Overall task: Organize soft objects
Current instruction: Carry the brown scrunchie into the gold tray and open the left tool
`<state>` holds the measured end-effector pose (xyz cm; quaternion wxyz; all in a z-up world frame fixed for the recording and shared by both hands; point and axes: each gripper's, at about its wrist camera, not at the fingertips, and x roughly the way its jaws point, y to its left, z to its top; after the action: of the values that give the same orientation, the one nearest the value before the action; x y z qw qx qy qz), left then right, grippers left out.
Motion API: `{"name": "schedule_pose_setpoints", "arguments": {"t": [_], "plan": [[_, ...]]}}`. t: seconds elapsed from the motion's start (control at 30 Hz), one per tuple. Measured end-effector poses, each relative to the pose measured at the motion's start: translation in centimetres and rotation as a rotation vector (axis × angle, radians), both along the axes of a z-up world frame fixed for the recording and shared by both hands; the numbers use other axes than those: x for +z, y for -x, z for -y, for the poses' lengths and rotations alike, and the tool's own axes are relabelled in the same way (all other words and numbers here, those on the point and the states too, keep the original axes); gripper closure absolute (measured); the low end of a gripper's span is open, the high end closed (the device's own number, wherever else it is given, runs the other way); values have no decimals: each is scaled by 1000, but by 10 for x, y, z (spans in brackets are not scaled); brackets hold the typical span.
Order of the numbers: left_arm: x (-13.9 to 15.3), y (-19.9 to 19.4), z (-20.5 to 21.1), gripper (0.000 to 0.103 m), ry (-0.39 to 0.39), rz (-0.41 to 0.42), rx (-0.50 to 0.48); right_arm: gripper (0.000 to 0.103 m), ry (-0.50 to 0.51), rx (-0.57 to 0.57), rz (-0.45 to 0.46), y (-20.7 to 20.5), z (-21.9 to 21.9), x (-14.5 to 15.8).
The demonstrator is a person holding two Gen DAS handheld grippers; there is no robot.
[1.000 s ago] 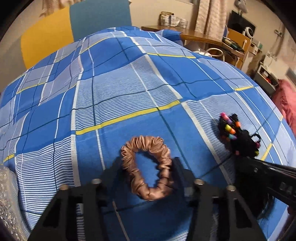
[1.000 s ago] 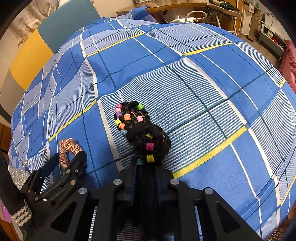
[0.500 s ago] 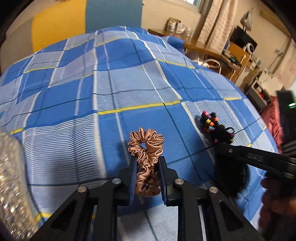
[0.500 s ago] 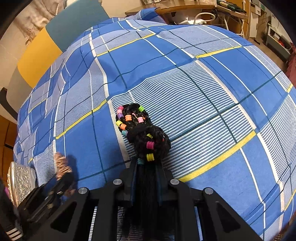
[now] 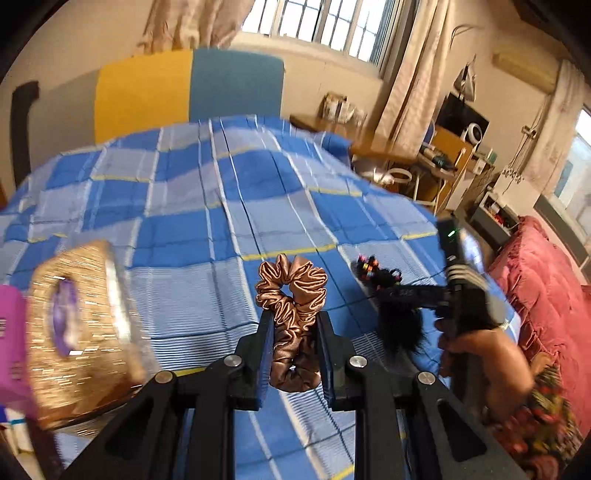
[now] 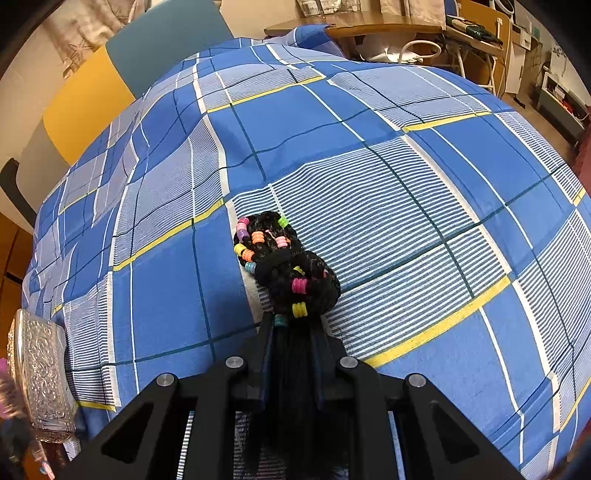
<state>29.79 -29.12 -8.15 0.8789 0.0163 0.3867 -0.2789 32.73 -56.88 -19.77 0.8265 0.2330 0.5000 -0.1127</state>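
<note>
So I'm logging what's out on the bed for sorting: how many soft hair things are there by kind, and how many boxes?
Satin scrunchie: 1, in the left gripper
Black beaded hair piece: 1, in the right gripper
Glittery box: 1, at the bed's edge
Total: 3

A bed with a blue checked bedsheet (image 5: 229, 192) fills the room's middle. Behind it stands a headboard (image 5: 188, 88), half yellow and half teal, against a cream wall. Daylight comes through a barred window (image 5: 314, 22) with beige curtains (image 5: 410, 81) beside it. To the right are a wooden desk (image 5: 373, 142), cluttered shelves, and a pink quilt (image 5: 543, 280).
</note>
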Motion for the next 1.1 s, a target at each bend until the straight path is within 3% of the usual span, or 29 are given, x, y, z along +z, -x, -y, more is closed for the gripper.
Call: {"name": "schedule_pose_setpoints", "arguments": {"t": [0.23, 0.47, 0.67, 0.77, 0.9, 1.1], "plan": [[61, 32, -82, 81, 47, 102, 54, 87, 18, 6, 10, 1, -2, 2], [81, 50, -186, 81, 23, 130, 169, 87, 55, 24, 12, -2, -7, 4], [49, 61, -266, 81, -12, 61, 281, 87, 40, 14, 34, -1, -4, 6], [14, 64, -296, 81, -11, -44, 336, 87, 37, 10, 39, -1, -3, 6], [-25, 74, -310, 80, -13, -147, 350, 87, 47, 8, 52, 0, -4, 9], [-69, 87, -311, 80, -62, -257, 292, 87, 64, 8, 78, 1, -4, 13]]}}
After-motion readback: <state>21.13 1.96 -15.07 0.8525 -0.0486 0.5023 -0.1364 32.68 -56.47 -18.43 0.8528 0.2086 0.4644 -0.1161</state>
